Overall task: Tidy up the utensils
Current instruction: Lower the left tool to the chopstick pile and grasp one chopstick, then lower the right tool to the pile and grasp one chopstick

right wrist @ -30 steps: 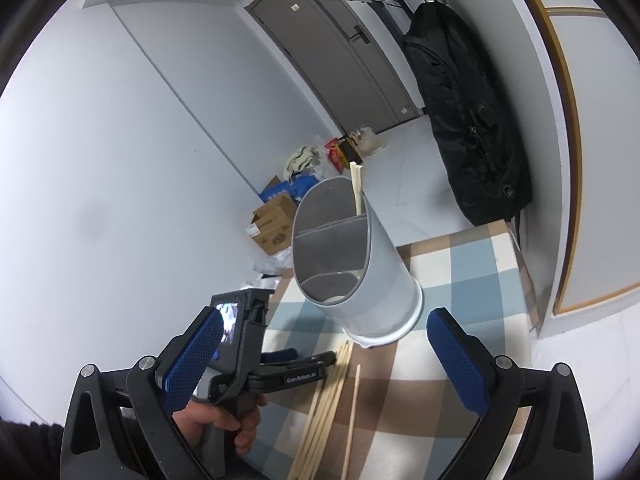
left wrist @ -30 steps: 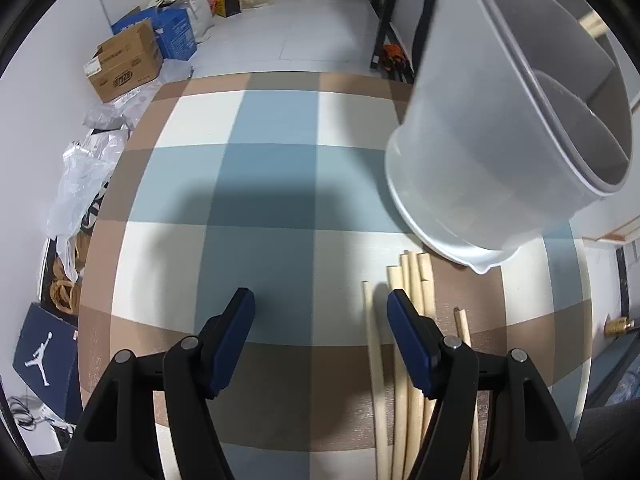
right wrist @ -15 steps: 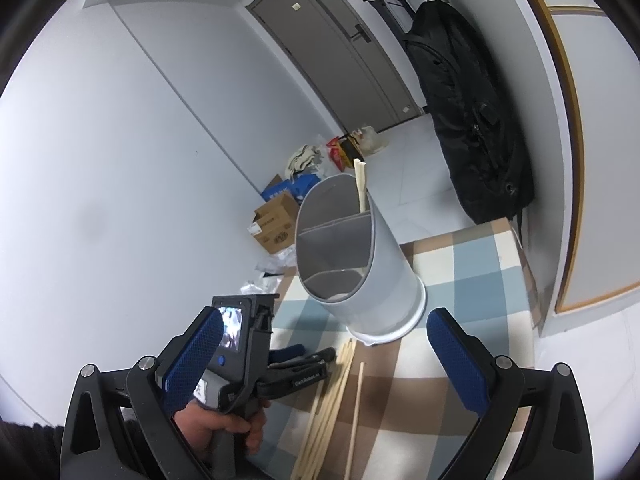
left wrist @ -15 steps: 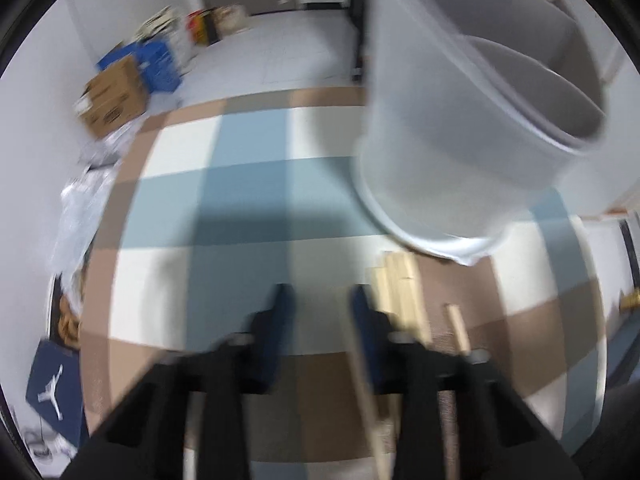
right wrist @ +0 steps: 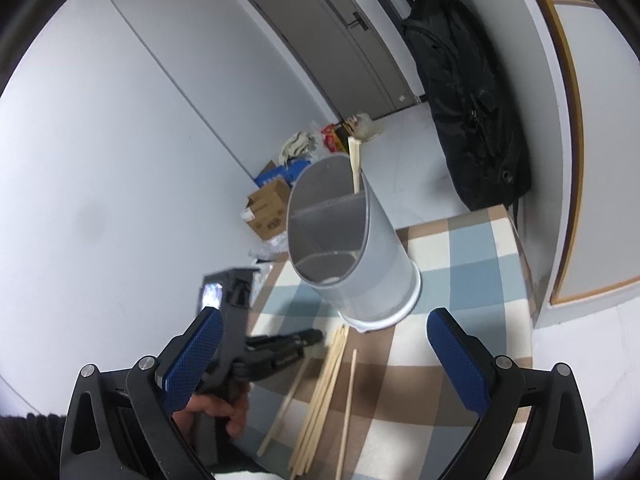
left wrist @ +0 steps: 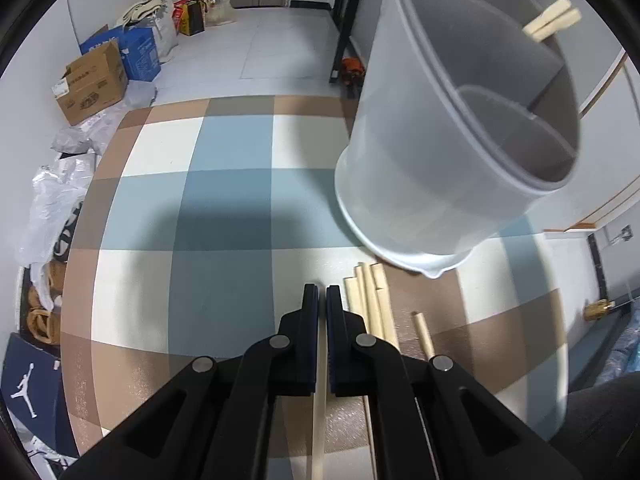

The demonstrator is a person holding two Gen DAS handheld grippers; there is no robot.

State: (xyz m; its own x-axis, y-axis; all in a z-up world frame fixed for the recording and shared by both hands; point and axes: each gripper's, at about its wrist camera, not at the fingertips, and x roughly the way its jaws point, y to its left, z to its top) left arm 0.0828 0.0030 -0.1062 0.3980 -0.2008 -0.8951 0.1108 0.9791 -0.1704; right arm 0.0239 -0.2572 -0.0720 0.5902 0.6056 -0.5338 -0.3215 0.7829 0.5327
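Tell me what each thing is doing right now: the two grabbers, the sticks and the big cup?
Left gripper: jaws shut on one chopstick.
Right gripper: jaws open, empty.
Loose chopsticks: lying flat on the checked cloth.
Holder: upright, chopstick ends poking out of it.

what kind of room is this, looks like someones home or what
Probably a home entryway or spare room, not a kitchen. A grey door stands at the far end, cardboard boxes and bags sit along the wall on a tiled floor, and a black garment bag hangs by the checked table.
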